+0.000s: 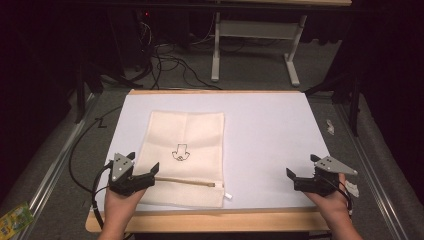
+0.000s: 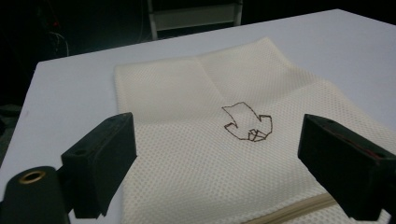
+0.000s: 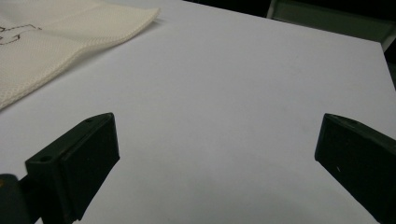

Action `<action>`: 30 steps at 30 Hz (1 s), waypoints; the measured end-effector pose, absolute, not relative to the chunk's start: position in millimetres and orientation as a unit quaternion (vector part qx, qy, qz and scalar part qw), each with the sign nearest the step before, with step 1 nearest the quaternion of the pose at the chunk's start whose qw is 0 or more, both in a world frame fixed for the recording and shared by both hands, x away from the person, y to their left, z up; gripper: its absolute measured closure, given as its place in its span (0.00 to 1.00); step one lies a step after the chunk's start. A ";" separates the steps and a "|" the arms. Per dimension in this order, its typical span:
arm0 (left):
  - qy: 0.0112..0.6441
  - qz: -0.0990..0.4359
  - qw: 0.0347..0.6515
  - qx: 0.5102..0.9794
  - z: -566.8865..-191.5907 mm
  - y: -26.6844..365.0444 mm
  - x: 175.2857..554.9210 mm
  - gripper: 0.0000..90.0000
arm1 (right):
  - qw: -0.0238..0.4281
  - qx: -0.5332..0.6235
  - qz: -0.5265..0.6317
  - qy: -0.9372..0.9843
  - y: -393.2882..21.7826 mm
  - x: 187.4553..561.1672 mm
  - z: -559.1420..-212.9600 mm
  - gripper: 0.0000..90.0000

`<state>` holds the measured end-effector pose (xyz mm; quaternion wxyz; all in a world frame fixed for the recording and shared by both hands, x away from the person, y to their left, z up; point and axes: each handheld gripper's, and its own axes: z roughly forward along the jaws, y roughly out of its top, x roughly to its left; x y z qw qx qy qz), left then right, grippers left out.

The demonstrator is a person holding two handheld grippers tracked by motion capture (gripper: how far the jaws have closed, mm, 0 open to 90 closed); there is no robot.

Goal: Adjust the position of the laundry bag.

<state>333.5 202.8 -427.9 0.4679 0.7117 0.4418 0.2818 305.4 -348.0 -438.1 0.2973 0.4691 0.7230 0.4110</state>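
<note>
Cream mesh pouch, one item, lying flat on the white table, left of centre. Zip runs along the near edge and looks closed, its white pull tab at the right end. Dark line emblem stitched at the middle; a fold crease runs up from it. Nothing appears started: you hold nothing yet. Your left gripper hangs over the pouch's near left corner, jaws wide and empty. Your right gripper sits well apart over bare table, jaws wide too. Gripping and opening, as I judge it, all remain.
</note>
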 end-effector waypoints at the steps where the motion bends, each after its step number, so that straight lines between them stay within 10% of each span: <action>1: 0.442 0.282 0.468 0.712 -427.9 202.8 333.5 0.12 | 0.296 0.470 0.413 0.722 -348.4 305.3 -437.8 0.00; 14: 0.465 0.244 0.421 0.740 -443.8 216.1 353.4 0.21 | 0.287 0.482 0.408 0.720 -352.5 306.7 -444.1 0.00; 30: 0.557 0.149 0.370 0.728 -477.6 247.5 374.6 0.89 | 0.277 0.468 0.399 0.738 -344.9 308.6 -449.0 0.04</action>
